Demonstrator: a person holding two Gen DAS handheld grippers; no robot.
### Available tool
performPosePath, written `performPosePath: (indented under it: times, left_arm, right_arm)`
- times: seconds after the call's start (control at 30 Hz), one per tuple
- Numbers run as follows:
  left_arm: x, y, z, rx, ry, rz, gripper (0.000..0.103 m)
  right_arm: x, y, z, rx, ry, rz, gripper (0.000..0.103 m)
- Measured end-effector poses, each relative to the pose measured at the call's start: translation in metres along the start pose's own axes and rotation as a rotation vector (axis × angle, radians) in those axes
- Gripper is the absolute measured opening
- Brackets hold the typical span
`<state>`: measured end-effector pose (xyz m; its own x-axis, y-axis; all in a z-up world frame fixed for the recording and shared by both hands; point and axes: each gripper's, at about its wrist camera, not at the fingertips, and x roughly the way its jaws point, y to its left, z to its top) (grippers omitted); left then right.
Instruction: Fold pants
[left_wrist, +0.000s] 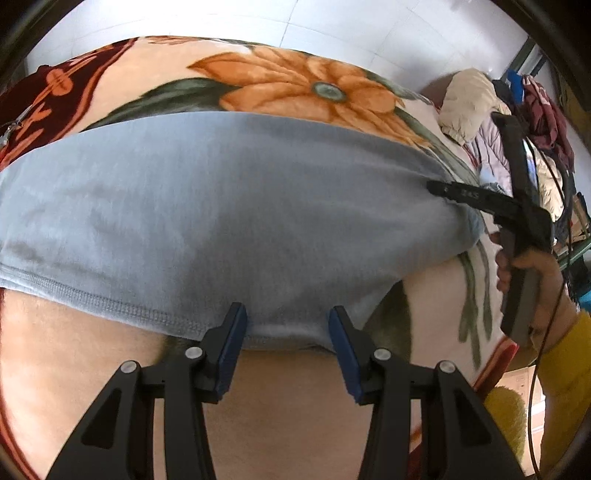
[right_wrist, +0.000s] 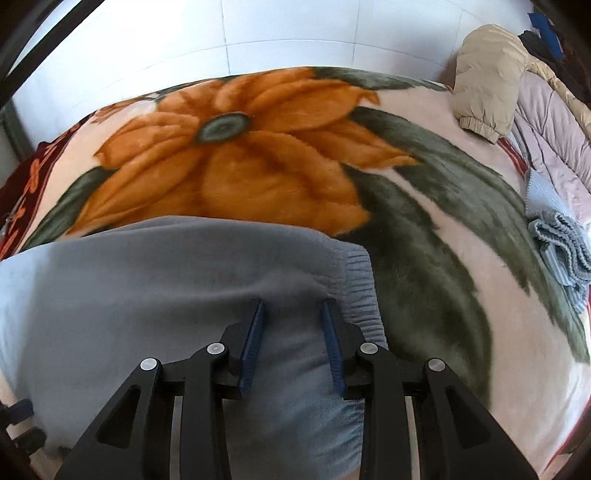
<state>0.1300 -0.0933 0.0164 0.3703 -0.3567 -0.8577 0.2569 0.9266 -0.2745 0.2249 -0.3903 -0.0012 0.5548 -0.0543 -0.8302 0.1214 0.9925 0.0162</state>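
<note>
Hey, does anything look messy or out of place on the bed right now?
Mostly tidy: the grey pants lie flat on the floral blanket. Only a crumpled light-blue knit and jackets are heaped untidily at the blanket's right edge.

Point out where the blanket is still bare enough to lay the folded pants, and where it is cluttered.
Bare blanket runs from the ribbed end of the grey pants past the orange flower towards the wall. Another bare patch lies below the pants' stitched hem. The right edge is crowded: puffy jackets and a blue knit.
</note>
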Motion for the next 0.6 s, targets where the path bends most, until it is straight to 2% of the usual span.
performPosePath:
  times: [0.17, 0.33, 0.5, 0.6]
  left_arm:
    - [0.0, -0.001, -0.003, 0.006, -0.008, -0.002, 0.049]
    - [-0.013, 0.006, -0.001, -0.012, -0.021, -0.015, 0.049]
    - [-0.038, 0.042, 0.001, -0.058, -0.075, 0.082, 0.049]
    - [-0.055, 0.079, -0.004, -0.128, -0.103, 0.135, 0.049]
  right_arm:
    - [-0.002, -0.001, 0.001, 0.011, -0.007, 0.002, 0.032]
    - [-0.033, 0.004, 0.002, 0.018, -0.042, 0.014, 0.032]
    - [-0.073, 0.035, -0.005, -0.077, -0.086, 0.053, 0.034]
    - [-0.091, 0.072, -0.011, -0.136, -0.072, 0.127, 0.034]
